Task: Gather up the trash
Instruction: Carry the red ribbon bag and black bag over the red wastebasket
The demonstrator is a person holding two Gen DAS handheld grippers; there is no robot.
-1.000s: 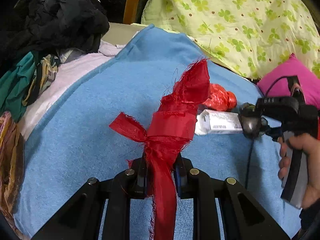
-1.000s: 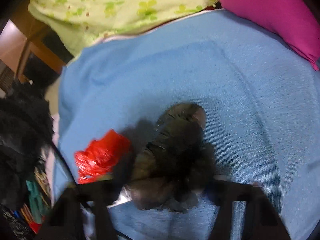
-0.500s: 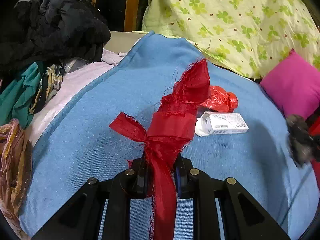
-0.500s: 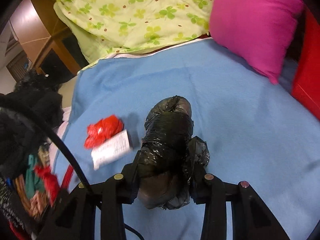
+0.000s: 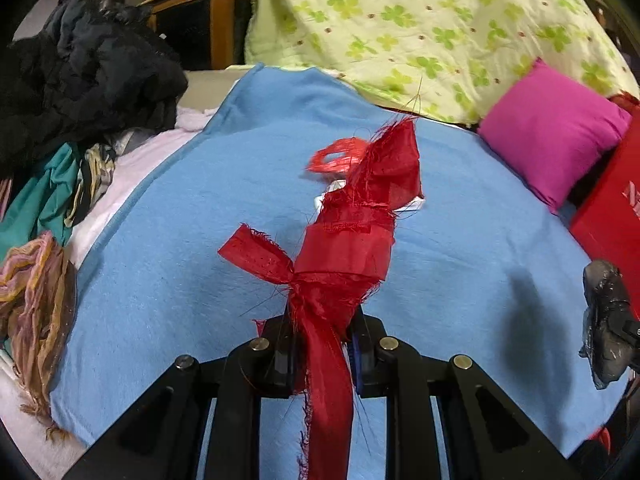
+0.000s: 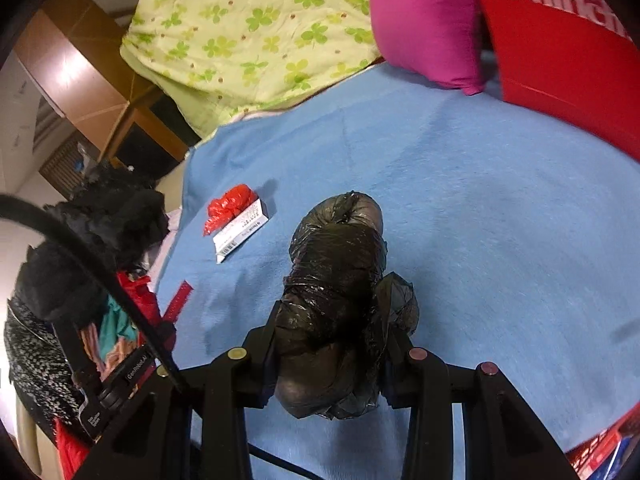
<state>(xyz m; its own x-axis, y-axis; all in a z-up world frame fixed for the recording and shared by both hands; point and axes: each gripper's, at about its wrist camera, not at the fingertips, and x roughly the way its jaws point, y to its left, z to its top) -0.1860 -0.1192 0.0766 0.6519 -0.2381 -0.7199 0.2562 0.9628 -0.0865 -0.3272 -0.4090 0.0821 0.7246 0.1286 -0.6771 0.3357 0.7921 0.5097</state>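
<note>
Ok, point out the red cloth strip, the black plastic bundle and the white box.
red cloth strip [image 5: 340, 256], left wrist view, wrapped middle.
black plastic bundle [image 6: 336, 280], right wrist view, centre.
white box [image 6: 240, 232], right wrist view, labelled face.

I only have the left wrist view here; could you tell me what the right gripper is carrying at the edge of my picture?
Observer: The right gripper is shut on a bundle of black plastic bag, wrapped tight and sticking out past the fingers.
Operator: Thank you. My red cloth hides the blanket behind it; is anything still lying there?
Observer: Yes, a white carton lies flat on the blue blanket, printed side up.
Operator: Is anything next to it?
Observer: A crumpled red wrapper lies against the carton's far side, towards the black clothes pile.
</note>
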